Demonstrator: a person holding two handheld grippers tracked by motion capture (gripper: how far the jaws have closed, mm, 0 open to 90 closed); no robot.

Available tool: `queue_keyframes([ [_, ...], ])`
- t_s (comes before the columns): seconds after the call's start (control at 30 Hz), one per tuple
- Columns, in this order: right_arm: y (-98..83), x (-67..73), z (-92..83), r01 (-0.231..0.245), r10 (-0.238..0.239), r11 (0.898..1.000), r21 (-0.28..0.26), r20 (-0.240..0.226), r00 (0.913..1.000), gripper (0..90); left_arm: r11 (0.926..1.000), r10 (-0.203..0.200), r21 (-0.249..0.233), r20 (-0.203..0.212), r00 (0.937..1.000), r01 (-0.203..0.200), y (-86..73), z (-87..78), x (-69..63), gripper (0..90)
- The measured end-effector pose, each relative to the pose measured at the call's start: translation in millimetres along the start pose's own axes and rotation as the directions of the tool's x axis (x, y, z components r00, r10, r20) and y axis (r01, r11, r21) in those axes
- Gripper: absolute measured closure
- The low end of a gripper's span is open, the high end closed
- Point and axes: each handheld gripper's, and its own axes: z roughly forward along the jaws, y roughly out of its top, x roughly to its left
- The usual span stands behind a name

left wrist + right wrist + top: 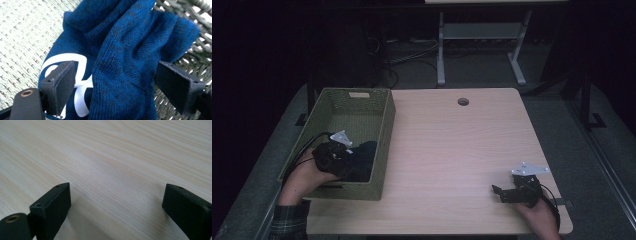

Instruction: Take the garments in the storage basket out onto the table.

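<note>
Nearest, at about five o'clock in the high view, the right gripper (498,192) lies low over the pale wooden table (452,145) in the person's right hand (539,212), jaws spread with nothing between them; its own view looks along those jaws onto bare wood grain (112,170). At about eight o'clock the left gripper (343,159) reaches into the near end of the olive-green woven rectangular basket (384,145), held in the left hand (304,175). Its jaws stand wide apart on either side of the dark blue knitted cloth with a white printed mark (120,62), which lies bunched on the basket floor against the right-hand wall.

The step in hand looks like taking hold of that cloth to lift it out. To do it well, I would sink the jaws a little deeper so they straddle the thick central fold, not a loose edge, then close fully before raising, and lift straight up to keep the knit from snagging on the weave.

From above, the cloth (364,155) is only a dark lump in poor light, and the spread of the left jaws cannot be judged; the left gripper view supplies the knit texture, the white mark and the jaw gap. The high view alone places the basket at the table's nine o'clock side, with a round cable hole (463,101) toward twelve o'clock and a white-framed table leg (441,50) beyond.
</note>
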Motion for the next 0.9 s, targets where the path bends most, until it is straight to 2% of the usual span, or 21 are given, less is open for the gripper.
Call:
queue_keyframes([
  [0.13,0.0,0.0,0.0,0.000,0.000,1.000,0.000,0.000,1.0000,8.0,0.9996,0.008,0.028,0.016,0.9998,-0.008,0.7,6.0,0.3,16.2],
  [0.37,0.0,0.0,0.0,0.000,0.000,1.000,0.000,0.000,1.0000,8.0,0.9984,-0.012,0.056,0.043,0.9990,0.009,0.2,14.1,3.5,16.9],
  [0.53,0.0,0.0,0.0,0.000,0.000,1.000,0.000,0.000,1.0000,8.0,0.9980,-0.024,0.061,0.068,0.9974,0.019,-0.7,16.4,6.5,22.9],
  [0.63,0.0,0.0,0.0,0.000,0.000,1.000,0.000,0.000,1.0000,8.0,0.9974,-0.022,0.071,0.079,0.9966,0.016,-0.3,17.6,7.0,28.5],
  [0.8,0.0,0.0,0.0,0.000,0.000,1.000,0.000,0.000,1.0000,8.0,0.9966,-0.040,0.076,0.087,0.9954,0.034,-0.7,17.5,10.0,47.4],
  [0.9,0.0,0.0,0.0,0.000,0.000,1.000,0.000,0.000,1.0000,8.0,0.9970,-0.034,0.073,0.105,0.9939,0.027,-0.5,17.0,10.3,58.4],
])
